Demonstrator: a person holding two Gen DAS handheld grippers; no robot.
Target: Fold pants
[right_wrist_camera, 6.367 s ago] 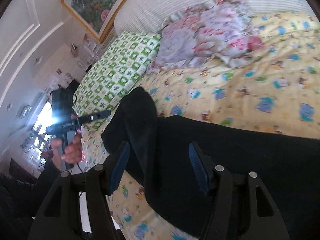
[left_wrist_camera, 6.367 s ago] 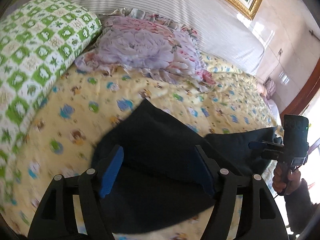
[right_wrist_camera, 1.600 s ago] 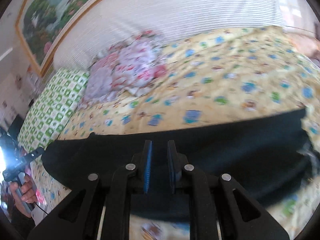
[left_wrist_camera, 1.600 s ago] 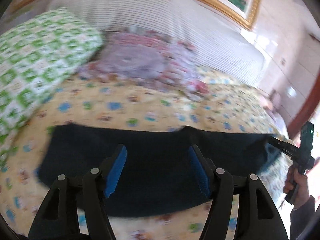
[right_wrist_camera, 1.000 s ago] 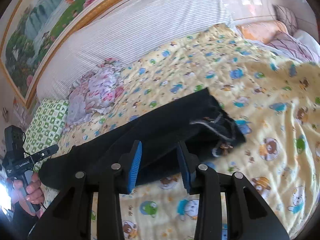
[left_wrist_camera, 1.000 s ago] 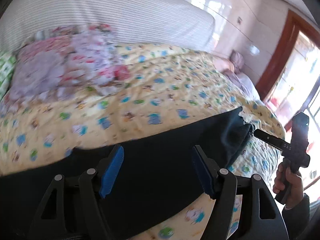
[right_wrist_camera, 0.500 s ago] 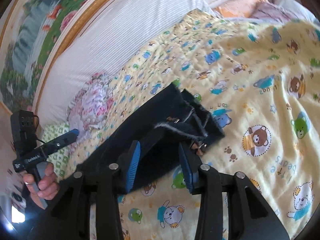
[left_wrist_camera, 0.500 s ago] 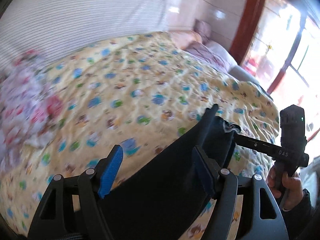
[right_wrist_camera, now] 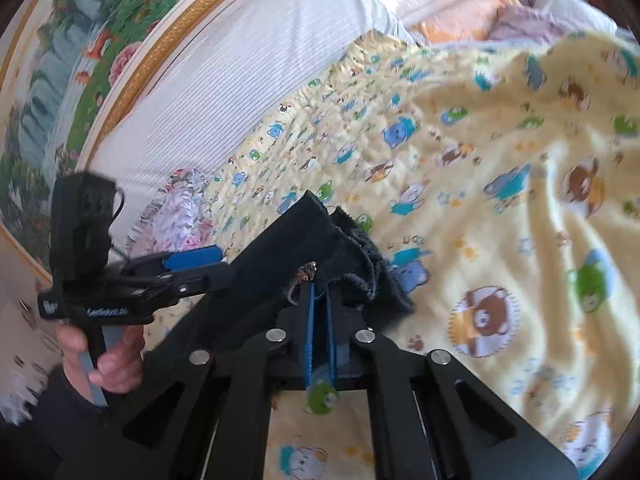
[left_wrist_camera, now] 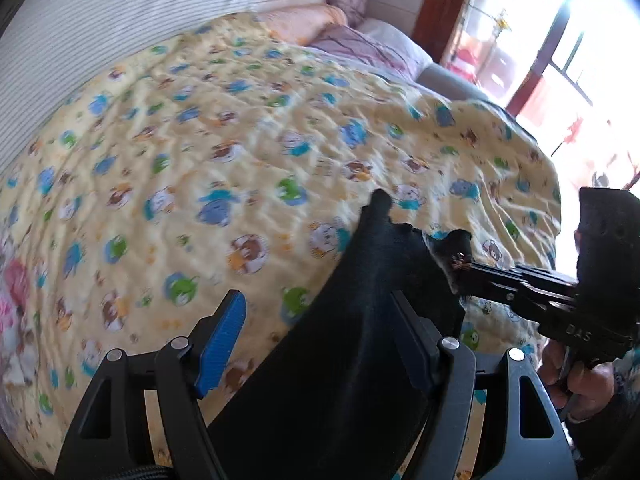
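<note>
Pants (left_wrist_camera: 360,340), dark and bunched into a long band, lie across the yellow cartoon-print quilt (left_wrist_camera: 240,140) of the bed. From your left wrist camera, your left gripper (left_wrist_camera: 320,332) stands wide open, its left blue pad (left_wrist_camera: 220,340) bare over the quilt while the cloth rises up between the fingers and covers the right one; nothing is pinched there. Further right in that view, your right gripper (left_wrist_camera: 464,270) reaches in from the side, its tips at the frayed end of the cloth. Only your right wrist camera shows that grip plainly: the right gripper's (right_wrist_camera: 318,284) blue pads sit nearly together, clamped on the frayed edge of the pants (right_wrist_camera: 288,248). That view also shows your left gripper (right_wrist_camera: 200,266) at the left, a framed painting (right_wrist_camera: 80,60) and a striped headboard (right_wrist_camera: 240,60).
</note>
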